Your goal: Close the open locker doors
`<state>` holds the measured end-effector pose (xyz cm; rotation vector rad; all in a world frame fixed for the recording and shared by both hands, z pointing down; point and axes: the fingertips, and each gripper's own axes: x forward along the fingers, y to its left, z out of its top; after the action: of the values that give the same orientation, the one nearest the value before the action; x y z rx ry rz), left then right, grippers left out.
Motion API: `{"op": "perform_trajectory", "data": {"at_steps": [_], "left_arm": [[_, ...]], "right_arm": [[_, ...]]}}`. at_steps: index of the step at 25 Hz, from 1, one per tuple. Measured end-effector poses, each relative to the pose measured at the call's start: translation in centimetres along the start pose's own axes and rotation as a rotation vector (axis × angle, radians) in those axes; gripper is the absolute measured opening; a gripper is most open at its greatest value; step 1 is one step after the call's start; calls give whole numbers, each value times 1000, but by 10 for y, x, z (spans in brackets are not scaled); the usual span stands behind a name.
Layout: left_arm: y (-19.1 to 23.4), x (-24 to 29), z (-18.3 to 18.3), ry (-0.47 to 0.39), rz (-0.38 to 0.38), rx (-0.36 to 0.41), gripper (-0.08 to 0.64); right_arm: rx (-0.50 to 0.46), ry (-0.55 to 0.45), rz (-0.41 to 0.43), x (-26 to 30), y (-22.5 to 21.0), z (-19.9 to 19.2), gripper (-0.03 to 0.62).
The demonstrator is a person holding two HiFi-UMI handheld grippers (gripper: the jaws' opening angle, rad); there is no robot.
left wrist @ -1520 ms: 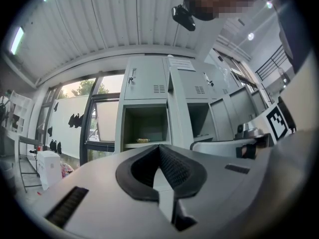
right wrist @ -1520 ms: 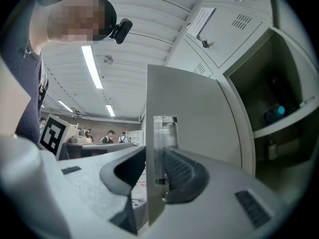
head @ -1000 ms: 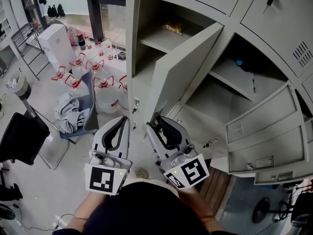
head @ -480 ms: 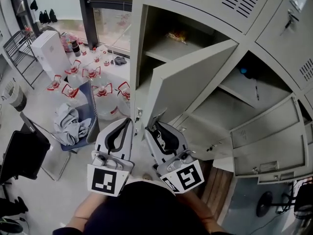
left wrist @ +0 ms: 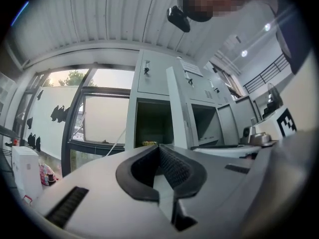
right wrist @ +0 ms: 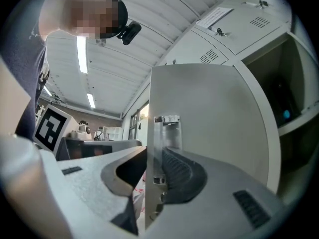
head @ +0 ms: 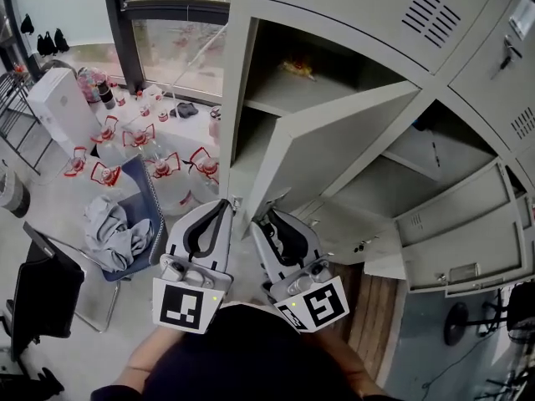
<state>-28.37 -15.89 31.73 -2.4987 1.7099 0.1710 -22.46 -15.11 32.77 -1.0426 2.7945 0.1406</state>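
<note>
The right gripper (right wrist: 153,156) straddles the free edge of the half-open upper locker door (head: 338,144) by its latch (right wrist: 167,121). Its jaws have just been closing but show no firm clamp on the sheet. The left gripper (head: 224,207) hangs beside it, jaws pressed together and empty. Risk: pushed on so loose a hold, the thin edge may slip out and the door rebound, while the lower door (head: 460,236) stands open.

Left gripper (head: 221,209): fingers (left wrist: 175,167) pressed together, nothing between them. Right gripper (head: 267,220): fingers (right wrist: 182,176) apart, just been closing, astride the locker door (right wrist: 209,118) edge (one pad against its face). Both point forward, side by side.
</note>
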Motion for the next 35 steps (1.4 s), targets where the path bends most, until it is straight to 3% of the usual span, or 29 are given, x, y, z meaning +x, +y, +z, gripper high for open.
{"op": "perform_trajectory", "data": {"at_steps": [17,35], "left_arm": [[43,36,-18,6,-180,-32,0],[66,65,-30,-1,-239,-58,0]], "right_arm": [[-36,-7,-189,51,-14,-8,71],[-57,10,-297,91,-34,-16,67]]}}
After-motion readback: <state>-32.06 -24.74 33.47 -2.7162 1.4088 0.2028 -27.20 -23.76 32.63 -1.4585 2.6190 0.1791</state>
